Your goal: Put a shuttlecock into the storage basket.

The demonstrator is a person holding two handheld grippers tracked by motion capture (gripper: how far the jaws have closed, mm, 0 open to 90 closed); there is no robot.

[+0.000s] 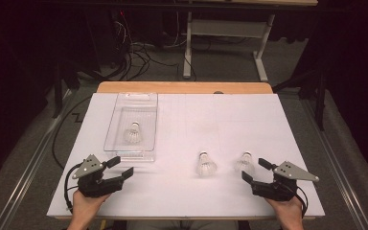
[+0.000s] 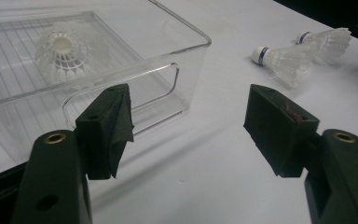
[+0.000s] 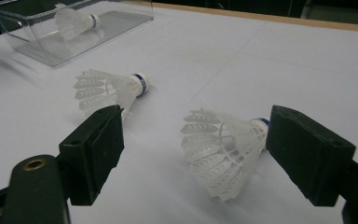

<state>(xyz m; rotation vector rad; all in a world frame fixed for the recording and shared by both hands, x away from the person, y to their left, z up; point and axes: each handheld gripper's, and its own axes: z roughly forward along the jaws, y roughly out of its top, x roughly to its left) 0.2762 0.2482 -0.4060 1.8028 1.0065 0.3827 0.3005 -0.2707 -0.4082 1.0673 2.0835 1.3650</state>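
Observation:
A clear plastic bin (image 1: pixel 108 130) stands at the left of the white table and holds one white shuttlecock (image 1: pixel 133 133). Two more shuttlecocks lie on the table, one in the front middle (image 1: pixel 205 164) and one to its right (image 1: pixel 245 162). My left gripper (image 1: pixel 123 166) is open just in front of the bin's near end (image 2: pixel 186 56), nothing between its jaws. My right gripper (image 1: pixel 253 169) is open too. The right-hand shuttlecock (image 3: pixel 223 149) lies on its side just ahead of the right gripper's (image 3: pixel 196 135) jaws, feathers toward me, untouched. The other one (image 3: pixel 112 88) lies farther left.
A white sheet covers the table (image 1: pixel 220 115), with a wooden edge (image 1: pixel 184 87) at the back. The back and right of the sheet are bare. Cables and desk legs (image 1: pixel 188 52) stand on the floor beyond the table.

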